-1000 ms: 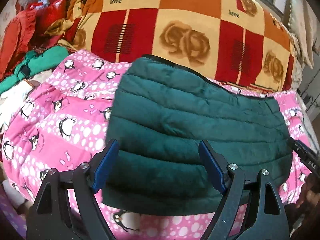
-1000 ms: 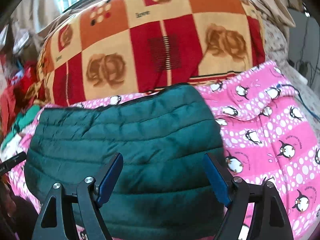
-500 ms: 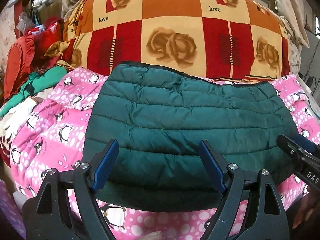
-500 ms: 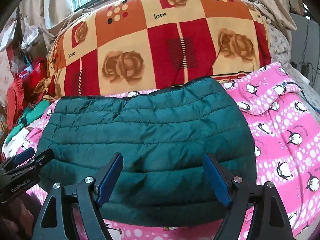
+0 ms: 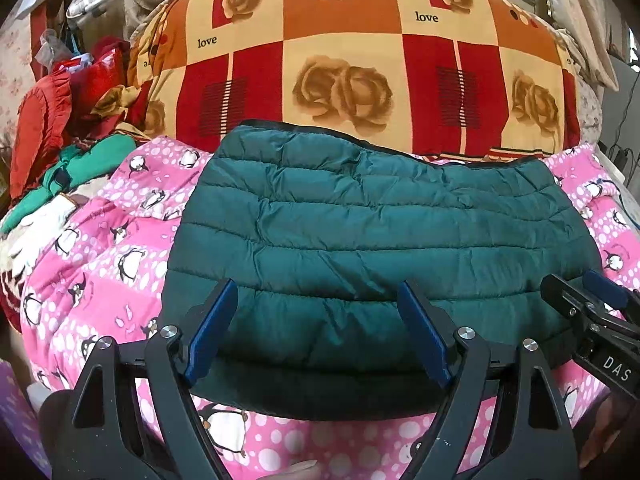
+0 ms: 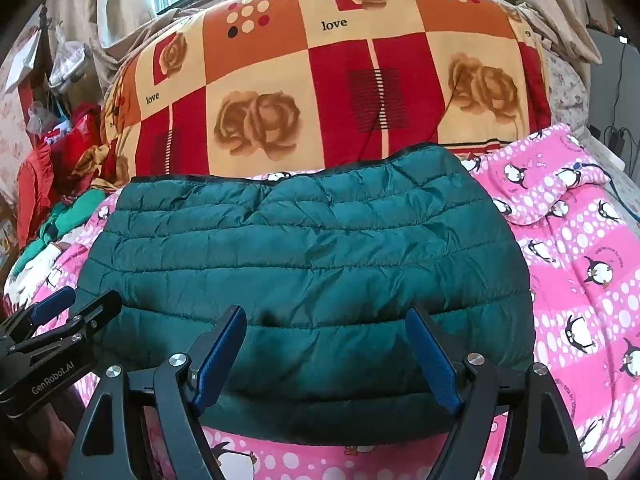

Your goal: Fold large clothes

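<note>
Both grippers have drawn back from the folded green puffer jacket (image 5: pixel 376 248), showing more of it. Left gripper (image 5: pixel 320 332) and right gripper (image 6: pixel 326 356) hover over its near edge, jaws wide and empty. It lies on the pink penguin blanket (image 6: pixel 576 264); beyond, a rose-patterned quilt (image 5: pixel 360 64).

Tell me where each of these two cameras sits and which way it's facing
Left wrist: on the left gripper, looking forward and down at the green quilted jacket; own open fingers and the right gripper at right.
Right wrist: on the right gripper, same downward look; own open fingers, left gripper at left.
Shared: jacket, pink penguin blanket, rose-patterned quilt.
</note>
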A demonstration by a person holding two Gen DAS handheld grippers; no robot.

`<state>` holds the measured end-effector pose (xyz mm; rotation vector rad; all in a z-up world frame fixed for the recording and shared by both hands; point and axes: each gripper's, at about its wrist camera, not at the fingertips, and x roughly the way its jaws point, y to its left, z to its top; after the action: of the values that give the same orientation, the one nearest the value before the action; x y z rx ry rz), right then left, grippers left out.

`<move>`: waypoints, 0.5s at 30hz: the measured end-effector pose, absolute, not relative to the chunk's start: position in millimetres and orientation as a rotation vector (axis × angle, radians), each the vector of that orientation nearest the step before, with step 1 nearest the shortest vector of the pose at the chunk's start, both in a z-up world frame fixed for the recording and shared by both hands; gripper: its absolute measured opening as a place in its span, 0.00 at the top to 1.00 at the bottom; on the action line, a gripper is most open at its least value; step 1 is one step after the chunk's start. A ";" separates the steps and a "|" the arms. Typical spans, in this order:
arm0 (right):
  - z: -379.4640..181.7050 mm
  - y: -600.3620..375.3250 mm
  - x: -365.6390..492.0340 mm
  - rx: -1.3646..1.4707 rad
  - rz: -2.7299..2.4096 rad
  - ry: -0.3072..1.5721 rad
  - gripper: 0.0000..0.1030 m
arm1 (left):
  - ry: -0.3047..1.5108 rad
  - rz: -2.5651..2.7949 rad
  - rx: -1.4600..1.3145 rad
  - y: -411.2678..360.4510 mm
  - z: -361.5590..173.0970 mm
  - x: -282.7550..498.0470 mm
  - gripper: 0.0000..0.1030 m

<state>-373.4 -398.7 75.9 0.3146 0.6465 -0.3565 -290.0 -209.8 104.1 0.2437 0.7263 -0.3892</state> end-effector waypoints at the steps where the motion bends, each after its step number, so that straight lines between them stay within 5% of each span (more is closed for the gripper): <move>1: 75.3 -398.8 -373.3 0.316 -0.358 0.647 0.23 | 0.728 -0.390 0.243 -209.7 104.1 -289.9 0.20; 15: 67.7 -397.5 -370.3 0.303 -0.371 0.664 0.23 | 0.732 -0.386 0.229 -209.2 98.6 -286.6 0.20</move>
<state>-370.3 -397.5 67.7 0.3030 0.6640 -0.3713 -286.6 -209.2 98.6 0.2286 0.7318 -0.3865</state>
